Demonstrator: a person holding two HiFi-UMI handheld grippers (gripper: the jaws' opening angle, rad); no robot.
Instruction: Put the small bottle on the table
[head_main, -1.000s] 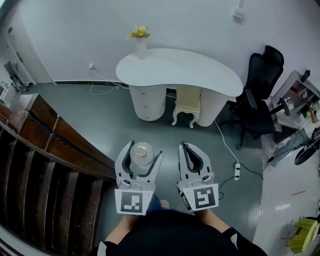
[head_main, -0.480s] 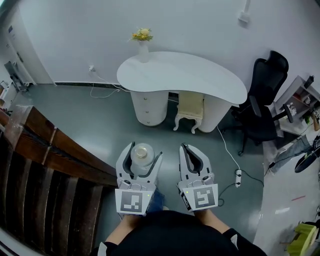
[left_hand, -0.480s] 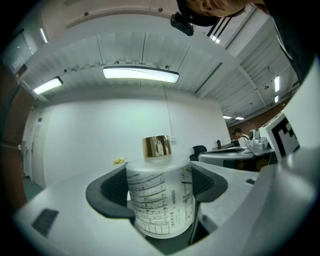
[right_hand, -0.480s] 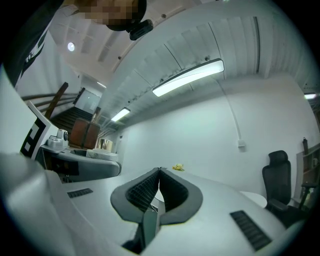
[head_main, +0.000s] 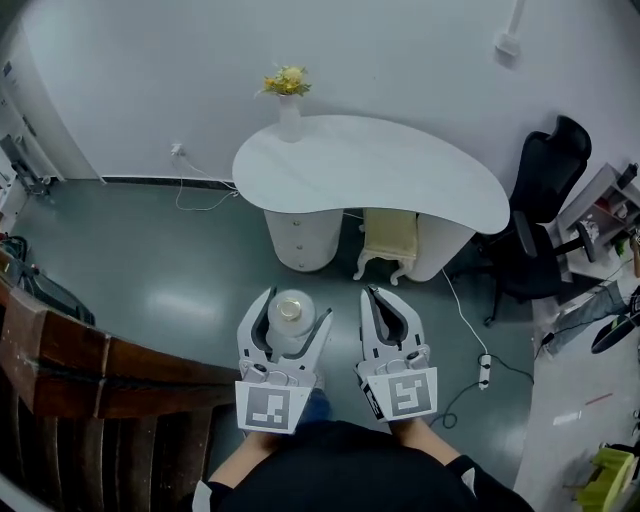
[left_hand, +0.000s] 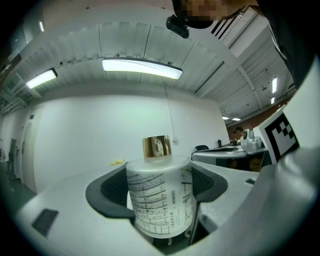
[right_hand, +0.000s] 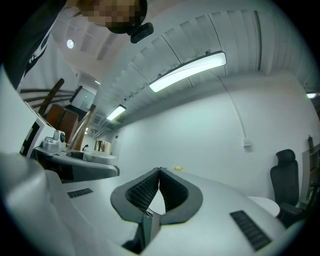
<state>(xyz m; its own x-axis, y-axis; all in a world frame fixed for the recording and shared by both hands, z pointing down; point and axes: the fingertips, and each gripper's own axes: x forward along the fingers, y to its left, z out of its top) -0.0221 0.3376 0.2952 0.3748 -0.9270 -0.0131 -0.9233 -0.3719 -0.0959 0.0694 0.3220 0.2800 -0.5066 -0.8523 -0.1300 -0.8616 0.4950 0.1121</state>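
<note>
Bottle, frosted white with gold cap, is clamped in left gripper; right gripper is closed, empty. White table upper centre; grey floor.

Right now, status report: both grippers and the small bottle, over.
Left gripper shut on small bottle, upright. Right gripper shut, empty. White table ahead, bottle not yet on it; stool tucked underneath.

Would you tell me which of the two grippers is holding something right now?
The left gripper: its jaws grip the gold-capped small bottle. The right gripper is shut, with nothing between its jaws.
</note>
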